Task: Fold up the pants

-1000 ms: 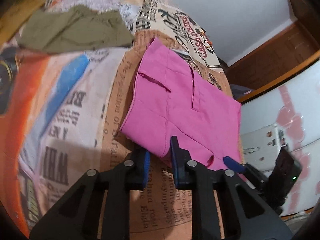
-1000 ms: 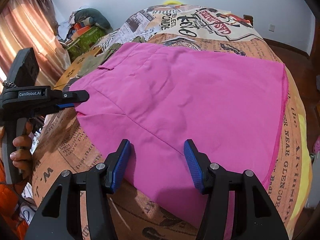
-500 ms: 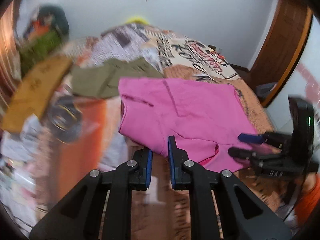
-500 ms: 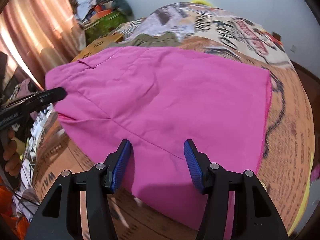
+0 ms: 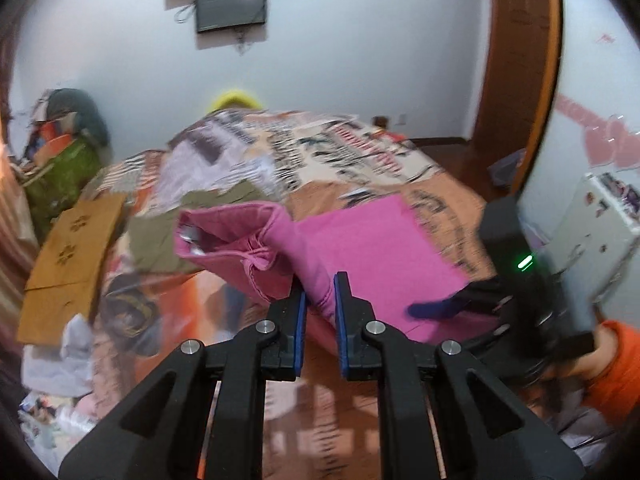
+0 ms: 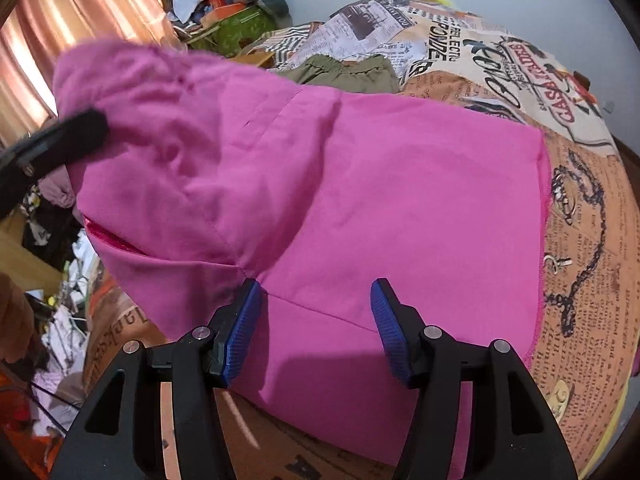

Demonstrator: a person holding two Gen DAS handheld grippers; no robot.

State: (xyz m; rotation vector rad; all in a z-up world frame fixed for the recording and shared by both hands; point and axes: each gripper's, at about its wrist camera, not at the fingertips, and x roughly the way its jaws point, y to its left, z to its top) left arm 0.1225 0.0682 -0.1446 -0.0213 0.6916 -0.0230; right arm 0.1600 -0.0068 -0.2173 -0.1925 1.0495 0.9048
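The pink pants [image 6: 400,208] lie on the newspaper-print bed [image 6: 580,216]. My left gripper [image 5: 320,296] is shut on the near left corner of the pink pants [image 5: 360,248] and holds it lifted, the cloth bunched and hanging. It shows as a black finger at the left of the right wrist view [image 6: 60,140]. My right gripper [image 6: 316,320] is open, its blue pads over the near edge of the pants, holding nothing. It also shows at the right of the left wrist view [image 5: 436,308].
Olive green pants [image 6: 348,72] lie folded behind the pink ones. A cardboard box [image 5: 72,260] and a pile of clothes [image 5: 60,152] stand left of the bed. Curtains [image 6: 80,20] hang at the left. A wooden door frame [image 5: 520,80] is at the right.
My left gripper has lifted the corner of the pink pants up and turned over the bed. The cloth now hangs bunched. My right gripper stays open at the near edge.
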